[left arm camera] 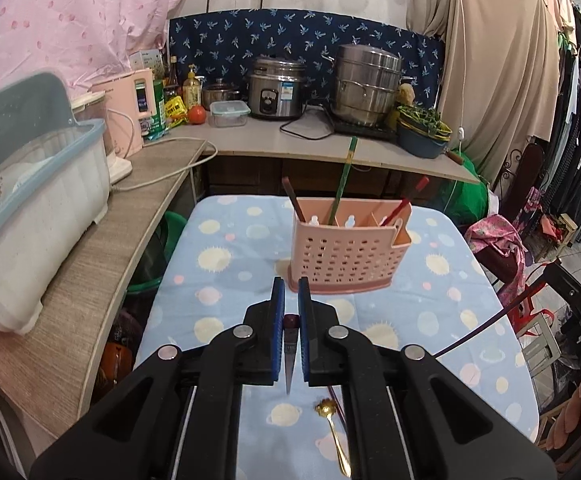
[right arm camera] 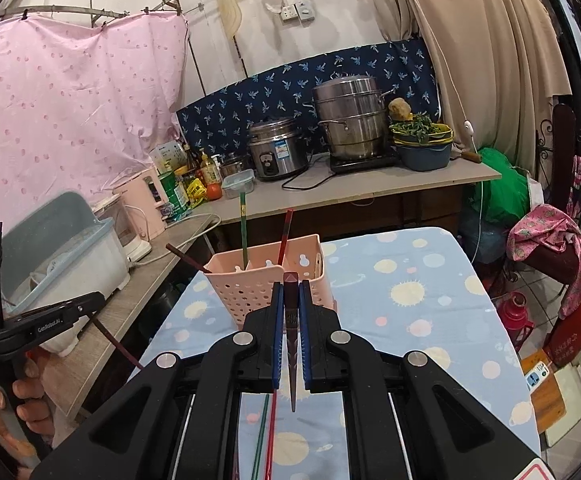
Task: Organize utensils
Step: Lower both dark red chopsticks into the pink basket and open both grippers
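On the left, the left tool (left arm camera: 291, 292) is clenched on a dark red chopstick (left arm camera: 290, 356), its blue pads nearly together and the stick's thin tip pointing back toward the camera. Beyond it, at the middle of the blue planet-print worktop (left arm camera: 430, 280), stands the pink perforated utensil holder (left arm camera: 346, 256), already holding a brown, a green and a red chopstick upright in its compartments. A gold spoon (left arm camera: 332, 432) lies on the near cloth, just right of the tool. To the right, the right tool (right arm camera: 291, 294) grips another dark red chopstick (right arm camera: 292, 344), its blunt end just before the holder's near wall.
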The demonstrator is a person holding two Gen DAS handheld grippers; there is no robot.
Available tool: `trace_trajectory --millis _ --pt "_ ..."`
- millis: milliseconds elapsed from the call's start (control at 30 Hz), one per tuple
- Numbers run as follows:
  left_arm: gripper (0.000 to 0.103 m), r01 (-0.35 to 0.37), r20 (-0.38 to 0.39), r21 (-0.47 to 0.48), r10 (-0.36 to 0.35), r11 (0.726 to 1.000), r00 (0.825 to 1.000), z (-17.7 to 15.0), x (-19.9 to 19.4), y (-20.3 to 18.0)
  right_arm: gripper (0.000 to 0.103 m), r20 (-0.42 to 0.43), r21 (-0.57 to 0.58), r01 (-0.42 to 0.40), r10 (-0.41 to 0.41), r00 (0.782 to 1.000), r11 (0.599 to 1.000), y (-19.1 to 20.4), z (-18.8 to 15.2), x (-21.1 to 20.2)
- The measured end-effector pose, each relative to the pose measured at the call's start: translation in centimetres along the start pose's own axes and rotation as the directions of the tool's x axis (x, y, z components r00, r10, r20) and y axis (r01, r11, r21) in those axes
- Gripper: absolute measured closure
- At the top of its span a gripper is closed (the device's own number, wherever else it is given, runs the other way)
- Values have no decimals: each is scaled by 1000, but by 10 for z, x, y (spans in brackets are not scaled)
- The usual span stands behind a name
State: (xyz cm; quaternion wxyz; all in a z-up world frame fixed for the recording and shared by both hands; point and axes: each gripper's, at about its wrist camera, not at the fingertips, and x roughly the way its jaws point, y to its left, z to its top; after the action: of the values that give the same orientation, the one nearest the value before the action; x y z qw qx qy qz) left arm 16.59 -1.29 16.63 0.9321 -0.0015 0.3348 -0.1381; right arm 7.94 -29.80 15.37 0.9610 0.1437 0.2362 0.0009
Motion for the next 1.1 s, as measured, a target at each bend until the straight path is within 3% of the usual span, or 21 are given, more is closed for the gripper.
trace_trajectory --millis 367,667,933,1100 --pt "97 32 117 43 -37 999 992 60 -25 -21 96 92 -2 -43 43 995 999 10 56 6" --pt "97 53 281 27 -59 998 958 143 -43 -32 96 156 21 -89 84 984 996 20 119 37" --pt "96 58 363 33 -66 998 929 190 -25 -39 96 162 20 -87 82 983 996 32 149 78" --pt "96 56 367 34 -65 998 928 202 -1 -40 96 138 18 -70 67 988 997 31 152 107"
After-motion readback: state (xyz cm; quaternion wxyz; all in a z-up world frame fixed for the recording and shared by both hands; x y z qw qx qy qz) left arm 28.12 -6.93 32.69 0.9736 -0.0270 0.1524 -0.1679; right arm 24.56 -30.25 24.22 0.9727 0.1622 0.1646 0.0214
